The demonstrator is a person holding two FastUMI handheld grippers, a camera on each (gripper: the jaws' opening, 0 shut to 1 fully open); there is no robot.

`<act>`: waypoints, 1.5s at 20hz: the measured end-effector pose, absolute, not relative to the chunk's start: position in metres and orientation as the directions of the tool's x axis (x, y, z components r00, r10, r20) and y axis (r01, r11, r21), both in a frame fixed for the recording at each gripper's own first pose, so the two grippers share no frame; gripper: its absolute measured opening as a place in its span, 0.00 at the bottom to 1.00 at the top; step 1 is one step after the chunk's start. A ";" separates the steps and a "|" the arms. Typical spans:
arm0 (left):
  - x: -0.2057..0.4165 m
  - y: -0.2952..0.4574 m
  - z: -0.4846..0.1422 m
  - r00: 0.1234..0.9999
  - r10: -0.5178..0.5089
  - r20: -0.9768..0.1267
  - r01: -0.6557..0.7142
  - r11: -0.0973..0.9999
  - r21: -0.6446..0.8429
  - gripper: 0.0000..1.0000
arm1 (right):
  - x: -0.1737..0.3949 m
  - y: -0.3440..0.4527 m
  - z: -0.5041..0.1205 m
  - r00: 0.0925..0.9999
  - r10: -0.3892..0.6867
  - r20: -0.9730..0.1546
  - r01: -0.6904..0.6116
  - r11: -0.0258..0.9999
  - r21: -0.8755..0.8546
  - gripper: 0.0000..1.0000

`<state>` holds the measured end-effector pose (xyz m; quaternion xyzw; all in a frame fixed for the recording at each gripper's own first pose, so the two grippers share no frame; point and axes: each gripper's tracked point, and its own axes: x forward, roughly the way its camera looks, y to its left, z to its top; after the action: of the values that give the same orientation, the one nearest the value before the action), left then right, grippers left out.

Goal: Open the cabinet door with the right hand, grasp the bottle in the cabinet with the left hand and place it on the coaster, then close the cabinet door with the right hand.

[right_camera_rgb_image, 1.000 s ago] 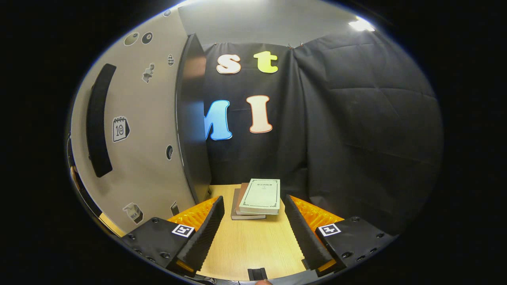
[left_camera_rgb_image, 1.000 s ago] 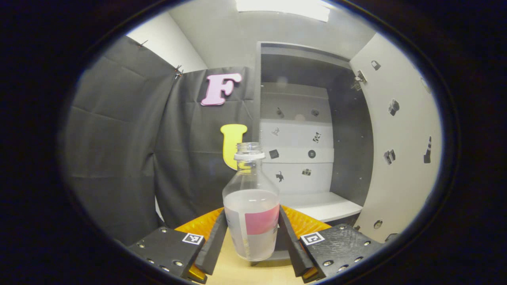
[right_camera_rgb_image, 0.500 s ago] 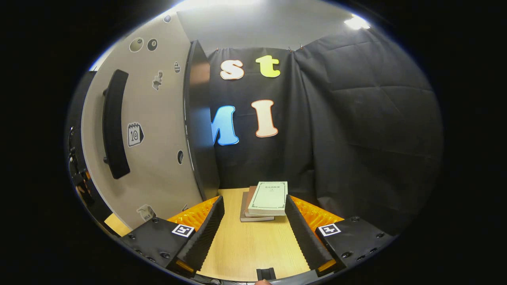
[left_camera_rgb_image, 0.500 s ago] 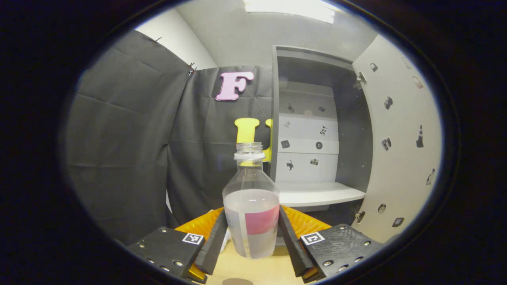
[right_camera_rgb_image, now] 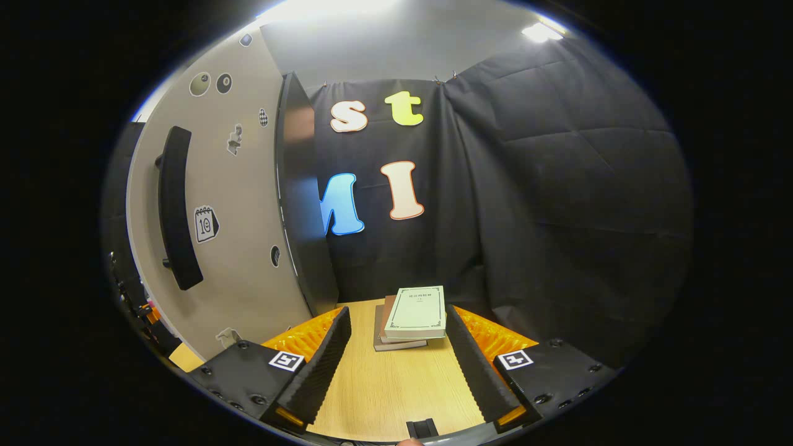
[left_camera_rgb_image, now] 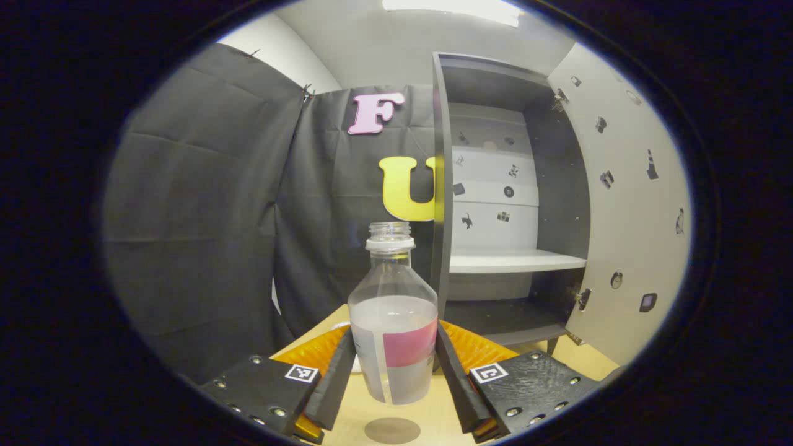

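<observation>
My left gripper [left_camera_rgb_image: 394, 371]: clamps clear ribbed-neck plastic bottle [left_camera_rgb_image: 393, 328], above round grey coaster [left_camera_rgb_image: 392, 430].
My right gripper [right_camera_rgb_image: 396, 365]: wide, beside flat cabinet door [right_camera_rgb_image: 229, 248].

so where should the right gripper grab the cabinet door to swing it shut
By the long dark handle, a vertical bar standing proud of the cabinet door. Come at it from the door's outer face with the right gripper open, its fingers either side of the bar around mid-height. The bar sits well out from the hinges, so pushing there should swing it easily.
</observation>
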<state>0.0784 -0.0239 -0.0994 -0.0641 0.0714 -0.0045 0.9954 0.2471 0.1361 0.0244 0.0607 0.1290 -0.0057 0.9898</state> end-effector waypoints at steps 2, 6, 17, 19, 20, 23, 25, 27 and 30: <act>0.075 -0.027 -0.115 0.989 -0.022 -0.148 -0.003 0.987 -0.161 0.74 | 0.247 0.132 0.024 0.968 -0.010 -0.252 0.038 0.994 0.107 0.98; 0.070 -0.028 -0.154 0.985 -0.013 -0.172 -0.017 0.985 -0.173 0.74 | 0.246 0.132 0.022 0.965 -0.013 -0.262 0.038 0.995 0.092 0.97; 0.071 -0.041 -0.251 0.955 0.023 -0.295 -0.067 0.988 -0.139 0.74 | 0.242 0.141 0.021 0.954 -0.006 -0.300 0.068 0.978 0.199 0.98; 0.071 -0.040 -0.268 0.946 0.040 -0.322 -0.085 0.989 -0.124 0.74 | 0.242 0.140 0.021 0.952 -0.010 -0.305 0.081 0.972 0.220 0.98; 0.072 -0.039 -0.274 0.943 0.050 -0.328 -0.094 0.989 -0.118 0.72 | 0.242 0.144 0.022 0.953 0.002 -0.304 0.075 0.968 0.241 0.98; 0.077 -0.036 -0.282 0.945 0.073 -0.318 -0.111 0.988 -0.104 0.74 | 0.242 0.145 0.022 0.952 0.003 -0.306 0.075 0.967 0.244 0.98; 0.075 -0.038 -0.291 0.941 0.071 -0.331 -0.113 0.987 -0.110 0.72 | 0.240 0.142 0.019 0.949 0.003 -0.316 0.072 0.971 0.226 0.98; 0.074 -0.041 -0.295 0.938 0.073 -0.338 -0.119 0.986 -0.117 0.72 | 0.240 0.142 0.017 0.947 0.005 -0.322 0.069 0.974 0.217 0.98; 0.069 -0.045 -0.295 0.934 0.074 -0.350 -0.119 0.987 -0.108 0.75 | 0.240 0.143 0.017 0.946 0.009 -0.323 0.065 0.974 0.219 0.98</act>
<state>0.0691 -0.0449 -0.2953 -0.0640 0.1752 0.0491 0.9812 0.2399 0.1426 0.0167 0.1140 0.1631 -0.0143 0.9799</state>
